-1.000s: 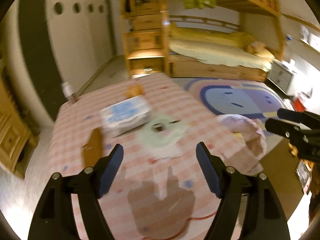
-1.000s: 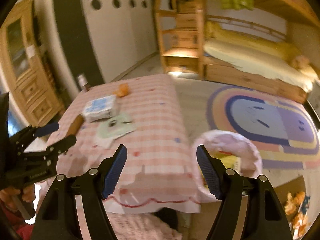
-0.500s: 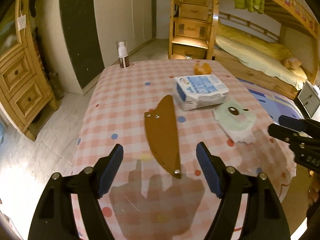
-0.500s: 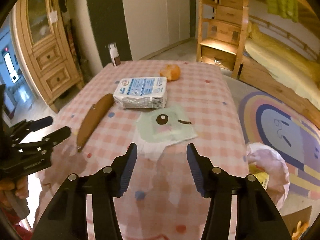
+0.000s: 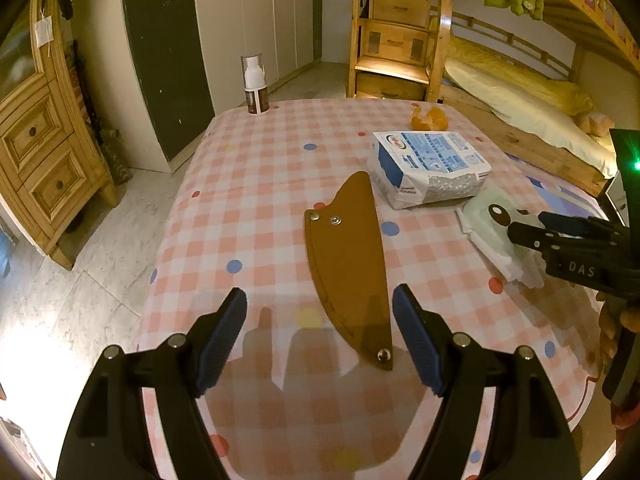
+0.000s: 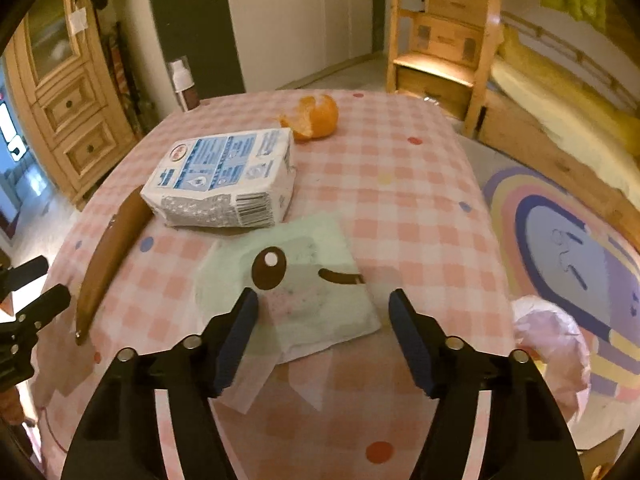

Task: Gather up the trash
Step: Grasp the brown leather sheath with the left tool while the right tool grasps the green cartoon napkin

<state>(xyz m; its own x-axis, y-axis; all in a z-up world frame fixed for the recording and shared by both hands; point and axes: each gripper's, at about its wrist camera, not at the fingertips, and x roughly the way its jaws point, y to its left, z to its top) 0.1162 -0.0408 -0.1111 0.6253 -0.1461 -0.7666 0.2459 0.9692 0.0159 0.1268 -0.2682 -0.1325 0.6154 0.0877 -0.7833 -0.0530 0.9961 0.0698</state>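
On the pink checked tablecloth [image 5: 260, 184] lie a brown pointed sheath [image 5: 348, 264], a blue-white tissue pack [image 5: 428, 166], a peeled orange [image 5: 430, 118] and a pale green napkin with a cartoon face [image 5: 486, 220]. My left gripper [image 5: 320, 340] hovers open over the sheath's near tip, touching nothing. My right gripper [image 6: 324, 336] hangs just above the napkin [image 6: 296, 276]; its jaws are opening and the pads press on nothing. The right wrist view also holds the pack [image 6: 224, 178], the orange [image 6: 316, 116] and the sheath [image 6: 108, 256].
A pump bottle [image 5: 255, 84] stands at the table's far left corner. A pink trash bag [image 6: 552, 344] sits on the floor off the right edge, on a round rug [image 6: 568, 240]. A wooden cabinet [image 5: 44, 160] is on the left, a bunk bed [image 5: 520, 80] behind.
Both views have swung down from the room onto the table. The left gripper has closed in on the brown sheath, the right on the green napkin. The right jaws narrowed, then widened a little.
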